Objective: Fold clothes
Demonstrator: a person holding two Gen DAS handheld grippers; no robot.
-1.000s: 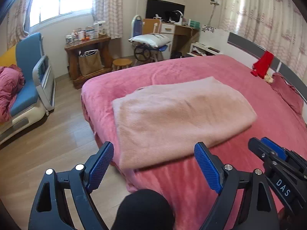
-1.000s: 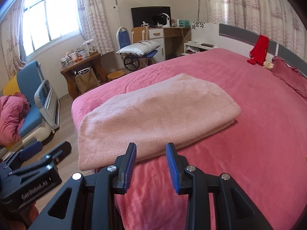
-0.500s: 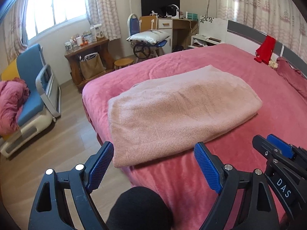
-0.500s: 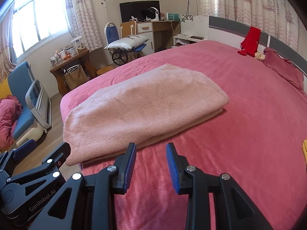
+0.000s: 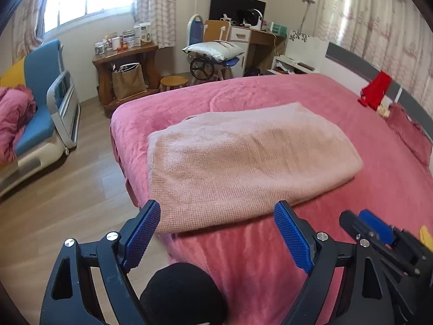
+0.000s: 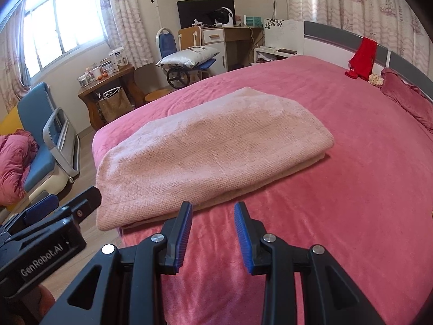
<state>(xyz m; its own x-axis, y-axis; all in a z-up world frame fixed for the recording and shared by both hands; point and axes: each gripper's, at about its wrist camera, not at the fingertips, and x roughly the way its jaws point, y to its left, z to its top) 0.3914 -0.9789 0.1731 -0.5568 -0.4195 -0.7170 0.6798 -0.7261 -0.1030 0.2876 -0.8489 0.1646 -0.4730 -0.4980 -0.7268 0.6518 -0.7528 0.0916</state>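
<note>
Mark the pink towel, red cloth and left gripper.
pink towel (image 5: 243, 162), left wrist view, top middle.
red cloth (image 6: 362, 58), right wrist view, middle.
left gripper (image 5: 216, 230), left wrist view, midway between fingertips.

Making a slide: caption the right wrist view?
Right tool, open and empty, faces a folded pink towel on the pink bed.
</note>
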